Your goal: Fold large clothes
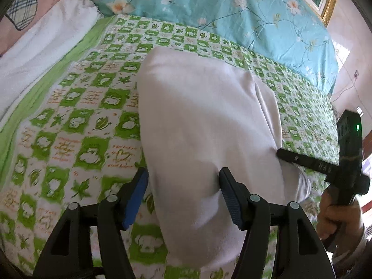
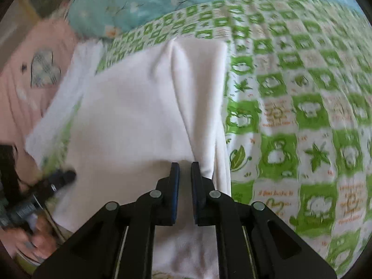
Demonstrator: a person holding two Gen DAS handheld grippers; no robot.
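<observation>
White garment [image 1: 204, 121] spread on green-checked bed [image 1: 76, 121]. Left tongs [image 1: 183, 200] apart, straddling its near edge; right tongs [image 2: 184, 181] nearly together at its right fold, grip unclear.

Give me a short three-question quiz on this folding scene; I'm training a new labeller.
1. True or false: the white garment lies on a green-checked sheet.
2. Which gripper has its jaws wide apart? A) left gripper B) right gripper
3. What colour is the floral quilt at the far side of the bed?

Key: 1. True. 2. A: the left gripper's jaws straddle the garment's near edge without pinching it, while the right's stand almost together over the cloth. 3. Light blue.
</observation>
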